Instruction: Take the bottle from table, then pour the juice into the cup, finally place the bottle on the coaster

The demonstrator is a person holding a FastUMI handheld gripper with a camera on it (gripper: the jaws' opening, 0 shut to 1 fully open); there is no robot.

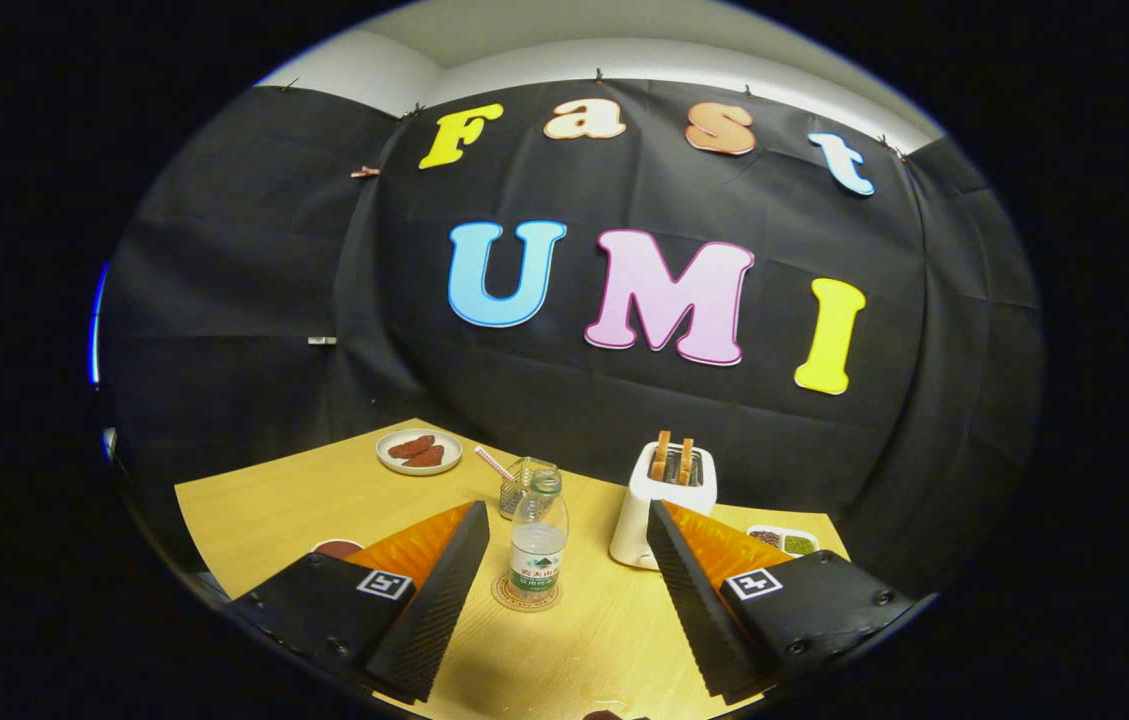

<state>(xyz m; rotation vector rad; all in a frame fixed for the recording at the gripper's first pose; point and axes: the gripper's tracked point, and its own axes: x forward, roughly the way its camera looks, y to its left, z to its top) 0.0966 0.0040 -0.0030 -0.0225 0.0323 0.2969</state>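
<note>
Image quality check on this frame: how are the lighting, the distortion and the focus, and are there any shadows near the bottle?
Gripper view: strong fisheye bending of the table edge; warm, even lighting on the tabletop; bottle on its coaster and toaster reasonably sharp; a soft dark shadow on the wood beside the left one of the open fingers; faint glare on the bottle's plastic; no motion blur.

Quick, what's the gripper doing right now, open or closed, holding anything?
Gripper: open, fingers spread wide and holding nothing; the bottle stands on the coaster just ahead, between the fingers, untouched.
</note>
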